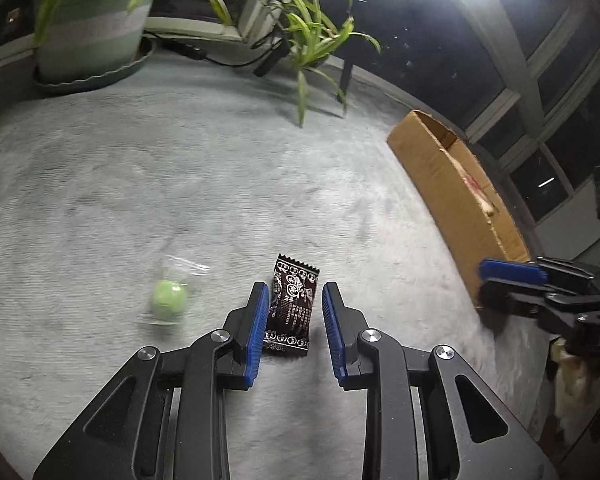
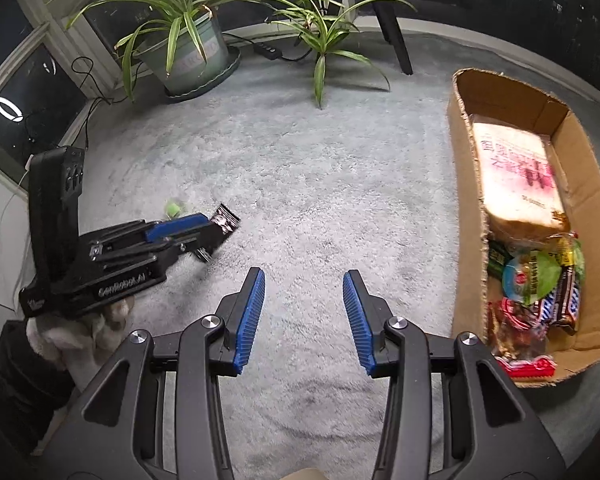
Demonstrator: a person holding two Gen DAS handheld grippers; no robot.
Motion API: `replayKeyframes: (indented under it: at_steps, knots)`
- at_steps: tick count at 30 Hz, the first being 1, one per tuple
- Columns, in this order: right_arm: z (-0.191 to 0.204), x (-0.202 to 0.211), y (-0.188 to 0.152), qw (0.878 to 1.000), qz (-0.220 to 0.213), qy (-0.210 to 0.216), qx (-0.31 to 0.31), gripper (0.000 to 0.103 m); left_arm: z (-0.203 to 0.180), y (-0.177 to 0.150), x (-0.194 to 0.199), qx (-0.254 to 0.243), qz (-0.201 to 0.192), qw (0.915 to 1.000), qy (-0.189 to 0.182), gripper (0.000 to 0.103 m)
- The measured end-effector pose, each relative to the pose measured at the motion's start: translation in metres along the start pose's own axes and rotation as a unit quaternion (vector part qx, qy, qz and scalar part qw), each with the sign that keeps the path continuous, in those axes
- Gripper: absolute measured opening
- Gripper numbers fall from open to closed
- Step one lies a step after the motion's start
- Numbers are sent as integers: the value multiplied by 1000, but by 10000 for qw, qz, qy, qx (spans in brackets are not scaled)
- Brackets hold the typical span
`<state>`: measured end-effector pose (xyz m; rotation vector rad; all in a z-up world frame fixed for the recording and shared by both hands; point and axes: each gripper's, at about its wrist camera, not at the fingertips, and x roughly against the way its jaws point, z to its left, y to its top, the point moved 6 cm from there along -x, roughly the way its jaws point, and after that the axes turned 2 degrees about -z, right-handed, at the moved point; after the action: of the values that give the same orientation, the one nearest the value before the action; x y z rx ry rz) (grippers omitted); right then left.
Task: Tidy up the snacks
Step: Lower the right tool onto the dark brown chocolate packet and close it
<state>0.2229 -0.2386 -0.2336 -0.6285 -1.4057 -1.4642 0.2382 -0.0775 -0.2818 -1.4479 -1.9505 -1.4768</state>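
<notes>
Right between the spread fingers of the left gripper (image 1: 295, 292) lies a dark snack packet (image 1: 292, 306) flat on the grey carpet (image 1: 220, 184), brushing the left pad, clear of the right one. At ten o'clock from it sits a green candy (image 1: 169, 300) in clear wrap. At three o'clock stands the cardboard box (image 2: 466, 184), holding bread and bars. Beside it, the right gripper (image 2: 304, 284) hangs agape, empty.
</notes>
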Motion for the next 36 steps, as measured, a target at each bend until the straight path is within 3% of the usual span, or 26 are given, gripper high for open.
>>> replayKeyframes:
  at_steps: [6, 8, 11, 16, 23, 36]
  knots:
    - [22, -16, 4, 9996, -21, 298, 5, 42, 11, -3, 42, -257, -433, 9974, 523, 26]
    - [33, -24, 5, 9991, 0, 419, 3, 42, 24, -3, 50, -341, -473, 9949, 819, 26]
    - [46, -38, 4, 9985, 68, 543, -12, 42, 38, 0, 51, -295, -405, 9941, 966, 26]
    - [60, -53, 6, 9978, 113, 647, -58, 42, 38, -5, 40, -343, -266, 9956, 828, 26]
    - [70, -68, 8, 9984, 184, 531, -14, 42, 41, -2, 28, -475, -249, 9925, 1097, 26]
    - [76, -86, 15, 9994, 248, 221, 107, 42, 47, 4, 26, -668, -346, 9897, 1218, 23]
